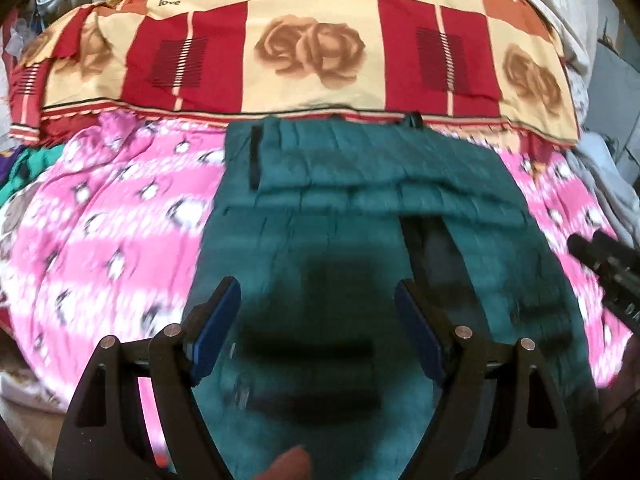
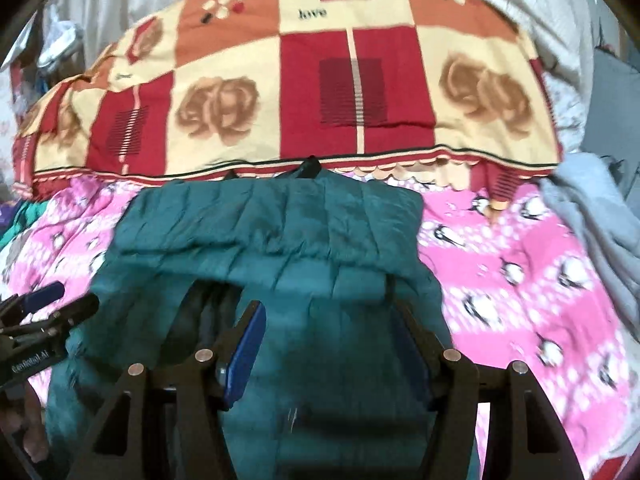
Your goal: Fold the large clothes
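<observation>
A teal quilted jacket (image 1: 360,184) lies flat on a pink penguin-print sheet (image 1: 100,232), its far part folded toward me. My left gripper (image 1: 318,308) hovers open over the jacket's near half, nothing between its blue pads (image 1: 218,328). In the right wrist view the jacket (image 2: 280,220) fills the middle. My right gripper (image 2: 332,340) is open above it, with a blue pad (image 2: 246,354) showing. The right gripper also shows at the right edge of the left wrist view (image 1: 600,260). The left gripper shows at the left edge of the right wrist view (image 2: 48,308).
A red, cream and orange rose-print blanket (image 1: 312,52) lies beyond the jacket, also in the right wrist view (image 2: 304,92). A grey garment (image 2: 592,216) lies at the right. Cluttered cloth lies at the left edge (image 1: 16,168). The pink sheet (image 2: 520,264) extends on both sides.
</observation>
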A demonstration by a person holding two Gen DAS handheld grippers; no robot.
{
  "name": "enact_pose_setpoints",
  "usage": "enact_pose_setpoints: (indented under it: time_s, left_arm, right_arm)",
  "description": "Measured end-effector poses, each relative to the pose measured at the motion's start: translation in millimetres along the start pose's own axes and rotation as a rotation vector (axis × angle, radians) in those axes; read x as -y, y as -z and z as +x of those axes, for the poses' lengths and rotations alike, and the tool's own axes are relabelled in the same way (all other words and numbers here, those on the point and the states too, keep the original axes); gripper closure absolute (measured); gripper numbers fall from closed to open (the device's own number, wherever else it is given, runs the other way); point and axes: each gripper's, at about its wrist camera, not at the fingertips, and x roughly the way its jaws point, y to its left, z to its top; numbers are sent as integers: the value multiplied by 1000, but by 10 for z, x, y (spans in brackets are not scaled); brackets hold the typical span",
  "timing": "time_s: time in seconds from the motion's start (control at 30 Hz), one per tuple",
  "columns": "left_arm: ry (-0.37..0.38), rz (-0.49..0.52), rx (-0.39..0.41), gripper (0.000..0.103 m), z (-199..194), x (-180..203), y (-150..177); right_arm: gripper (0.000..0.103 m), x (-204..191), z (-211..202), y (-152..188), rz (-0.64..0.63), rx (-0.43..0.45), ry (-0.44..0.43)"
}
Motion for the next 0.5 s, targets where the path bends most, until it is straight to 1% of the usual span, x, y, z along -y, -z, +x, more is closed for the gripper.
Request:
enact_pose_setpoints:
  time_s: [0.07,0.17,0.2,0.27,0.33,0.43,0.5]
  left_arm:
    - [3,8,4,23,-217,4,163]
    - [24,28,41,23,-546,34,375]
    - [18,35,61,23,-671,49,452]
    - [13,40,91,23,-841,46,540]
    - [27,13,123,23,-1006,32,630]
    - [56,-20,115,23,-1109,5,703]
    - [80,-17,106,23,-1134,32,721]
  right_arm:
    - [41,-64,-285,122,-15,21,5]
    - [41,-166,-663,289,-47,52,8]
    - [41,-211,-822,355,-63,66,8]
    - [41,-252,-1015,435,-73,96,13]
    - [41,-295,-1234,524,-77,123,3]
    - [41,-324,-1424,612,-81,142,-3]
    - [41,-339,-1494,663,-91,148,1]
